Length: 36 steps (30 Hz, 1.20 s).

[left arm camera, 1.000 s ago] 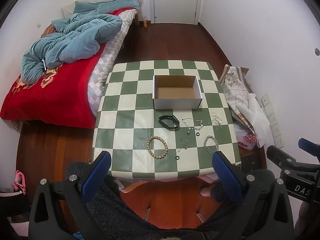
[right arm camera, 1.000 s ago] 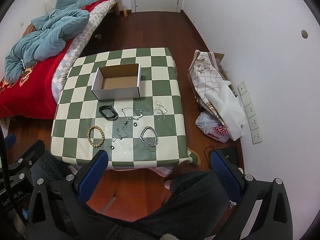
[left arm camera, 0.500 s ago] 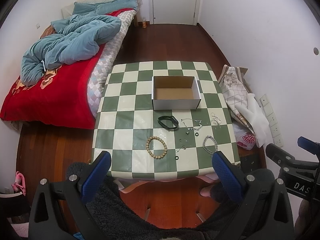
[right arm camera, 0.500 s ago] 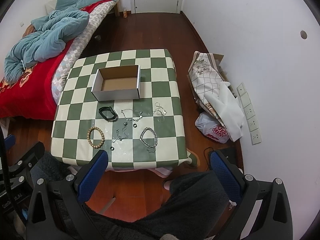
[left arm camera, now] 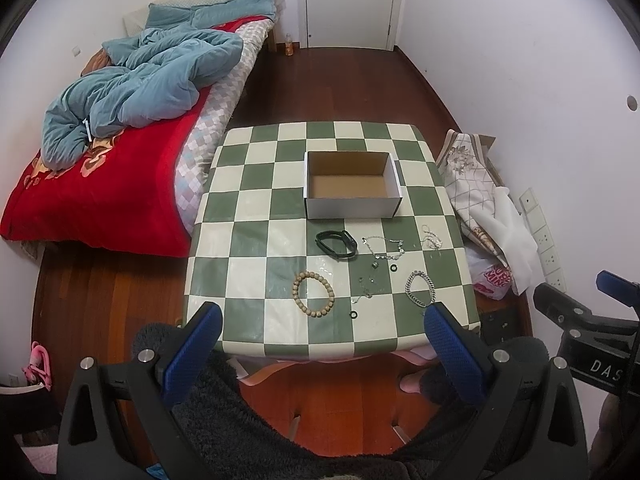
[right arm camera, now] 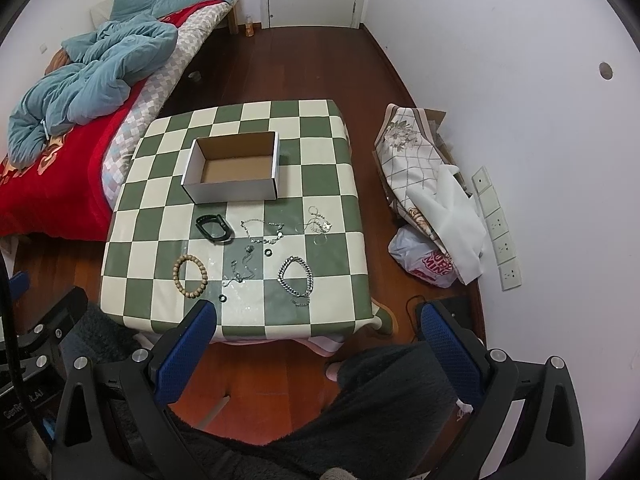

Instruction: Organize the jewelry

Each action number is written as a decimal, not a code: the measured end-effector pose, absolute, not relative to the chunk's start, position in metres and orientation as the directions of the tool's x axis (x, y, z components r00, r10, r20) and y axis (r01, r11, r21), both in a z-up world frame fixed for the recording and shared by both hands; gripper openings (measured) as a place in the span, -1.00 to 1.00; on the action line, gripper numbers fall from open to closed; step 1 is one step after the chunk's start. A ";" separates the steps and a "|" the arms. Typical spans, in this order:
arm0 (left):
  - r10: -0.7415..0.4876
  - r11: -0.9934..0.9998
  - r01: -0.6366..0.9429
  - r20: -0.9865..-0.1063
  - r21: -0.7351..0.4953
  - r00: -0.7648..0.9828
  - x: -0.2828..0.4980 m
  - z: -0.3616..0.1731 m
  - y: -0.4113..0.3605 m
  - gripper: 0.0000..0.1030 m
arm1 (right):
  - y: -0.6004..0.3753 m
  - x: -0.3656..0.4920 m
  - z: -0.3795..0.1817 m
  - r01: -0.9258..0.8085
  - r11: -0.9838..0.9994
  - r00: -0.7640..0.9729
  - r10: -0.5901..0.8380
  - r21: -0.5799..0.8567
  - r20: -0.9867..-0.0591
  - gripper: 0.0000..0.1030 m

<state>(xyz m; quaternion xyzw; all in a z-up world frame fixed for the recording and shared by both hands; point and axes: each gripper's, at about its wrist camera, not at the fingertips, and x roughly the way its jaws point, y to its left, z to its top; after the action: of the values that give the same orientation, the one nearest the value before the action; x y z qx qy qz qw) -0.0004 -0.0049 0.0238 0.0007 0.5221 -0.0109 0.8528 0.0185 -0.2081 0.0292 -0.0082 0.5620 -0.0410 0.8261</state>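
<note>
Both cameras sit a little higher and farther back from the bench (left arm camera: 248, 312) than a second ago, so it and the cardboard box (left arm camera: 352, 208) on it look slightly smaller in each view. In the right wrist view the bench (right arm camera: 132, 300) has drifted up the frame. The jewelry lies unmoved.

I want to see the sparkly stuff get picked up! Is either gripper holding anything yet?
No, nothing is held. The left gripper and right gripper are both open, and all the jewelry lies on the table.
</note>
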 end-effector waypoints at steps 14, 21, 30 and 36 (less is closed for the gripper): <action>-0.021 1.000 0.013 -0.891 -0.017 0.454 0.001 0.024 -0.002 1.00 | -0.204 0.016 0.027 0.062 0.996 0.371 -0.077 -0.058 -0.925 1.00; -0.023 1.000 0.013 -0.889 -0.019 0.458 0.002 0.024 -0.001 1.00 | -0.204 0.016 0.026 0.063 0.996 0.373 -0.076 -0.056 -0.925 1.00; 0.157 0.986 -0.124 -0.872 0.112 0.465 0.051 -0.020 0.026 1.00 | -0.227 0.042 -0.025 0.170 0.985 0.404 -0.102 -0.035 -0.909 1.00; 0.218 0.970 -0.185 -0.909 0.160 0.355 0.083 -0.093 0.049 1.00 | -0.248 0.085 -0.105 0.185 0.981 0.310 -0.117 -0.061 -0.943 0.99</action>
<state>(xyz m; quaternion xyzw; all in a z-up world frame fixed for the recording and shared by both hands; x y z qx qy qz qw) 0.0830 0.0495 -0.0933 0.0148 0.5547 0.1224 0.8229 0.0845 -0.2479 -0.1048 0.0292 0.5797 -0.0933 0.8089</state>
